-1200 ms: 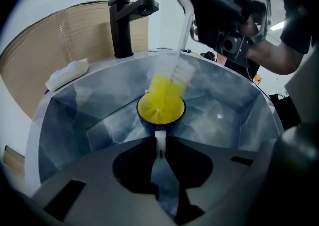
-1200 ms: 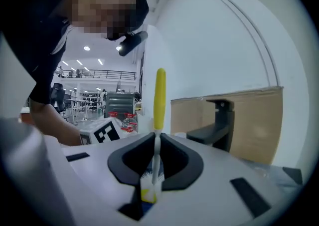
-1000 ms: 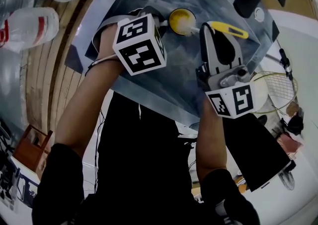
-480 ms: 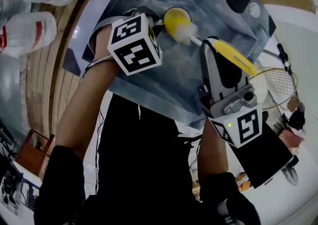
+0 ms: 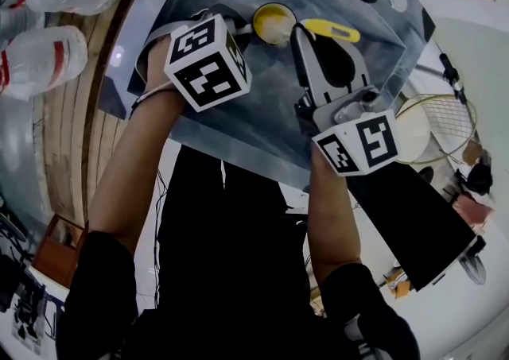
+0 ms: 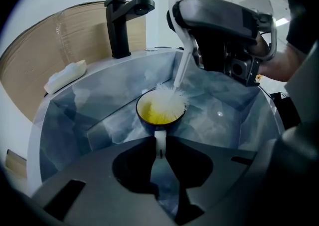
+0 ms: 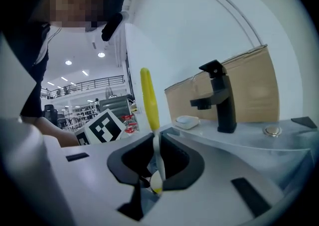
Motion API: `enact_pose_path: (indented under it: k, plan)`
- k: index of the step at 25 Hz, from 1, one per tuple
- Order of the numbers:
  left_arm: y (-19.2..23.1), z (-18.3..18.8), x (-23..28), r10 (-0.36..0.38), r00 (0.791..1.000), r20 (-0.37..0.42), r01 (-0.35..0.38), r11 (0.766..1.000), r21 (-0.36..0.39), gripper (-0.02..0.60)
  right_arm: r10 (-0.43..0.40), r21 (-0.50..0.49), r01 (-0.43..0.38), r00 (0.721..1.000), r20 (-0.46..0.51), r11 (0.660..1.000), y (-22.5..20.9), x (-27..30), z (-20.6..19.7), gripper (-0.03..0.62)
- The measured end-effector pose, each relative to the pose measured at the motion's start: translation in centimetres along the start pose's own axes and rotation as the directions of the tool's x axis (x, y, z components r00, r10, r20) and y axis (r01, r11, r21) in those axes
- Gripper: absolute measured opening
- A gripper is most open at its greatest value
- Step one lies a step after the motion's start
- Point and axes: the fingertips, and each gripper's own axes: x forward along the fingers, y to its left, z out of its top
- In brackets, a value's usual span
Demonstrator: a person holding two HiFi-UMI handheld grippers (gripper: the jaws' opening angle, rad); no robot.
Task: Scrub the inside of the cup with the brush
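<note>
Right tool (image 7: 156, 150) clamps the yellow-handled white-bristle brush (image 6: 172, 99). Its bristles are back inside the yellow-lined dark cup (image 6: 152, 115), having sat at the rim half a second ago. Left tool (image 6: 159, 142) pinches the cup's white handle, in the grey sink (image 6: 75, 110). Scrubbing strokes look under way.

- No word, number or brand name can be read in any view.
- The marker cube (image 5: 208, 63) at the left of the head view and the second marker cube (image 5: 358, 144) at its right carry only black-and-white square code patterns, no letters or digits.
- The plastic bottles (image 5: 44, 52) on the floor bear red labels, but their print is too small and blurred to read.
</note>
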Motion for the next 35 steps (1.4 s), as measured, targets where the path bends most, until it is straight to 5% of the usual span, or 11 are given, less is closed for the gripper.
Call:
enact_pose_path:
  k: [9,13,17,19,23,26,30,35]
  plan:
    - [0.9,0.8,-3.5,0.077,0.997,-0.011,-0.076,0.993,0.089,0.127,-0.16,-0.017,0.161,0.985,0.064,0.987,-0.5,-3.5,5.8,0.049]
    - [1.7,3.8,-10.3,0.099,0.987,0.123,-0.105,0.994,0.044,0.122,-0.185,-0.017,0.188,0.976,0.112,0.982,0.9,-6.9,10.4,0.049]
    - [2.3,7.0,-19.0,0.166,0.948,0.272,-0.172,0.985,-0.002,0.116,-0.229,-0.039,0.235,0.965,0.128,0.971,2.7,-10.2,14.8,0.049]
    - [2.3,9.2,-23.9,0.193,0.898,0.395,-0.187,0.981,-0.055,0.102,-0.248,-0.073,0.259,0.959,0.136,0.963,3.6,-11.7,16.8,0.049]
    - [0.3,12.6,-32.5,0.211,0.763,0.61,-0.154,0.977,-0.146,0.084,-0.268,-0.106,0.29,0.947,0.179,0.951,5.9,-15.5,20.2,0.049]
    - [-1.3,13.9,-37.9,0.237,0.641,0.73,-0.133,0.971,-0.198,0.057,-0.277,-0.133,0.311,0.934,0.225,0.941,7.4,-18.8,22.6,0.049]
    - [-4.8,13.9,-42.2,0.32,0.491,0.81,-0.163,0.948,-0.275,0.045,-0.294,-0.152,0.344,0.915,0.276,0.927,8.1,-24.8,23.9,0.049]
    - [-10.5,12.6,-44.5,0.406,0.36,0.84,-0.034,0.905,-0.423,0.031,-0.327,-0.129,0.382,0.89,0.318,0.915,8.9,-33.5,22.9,0.049]
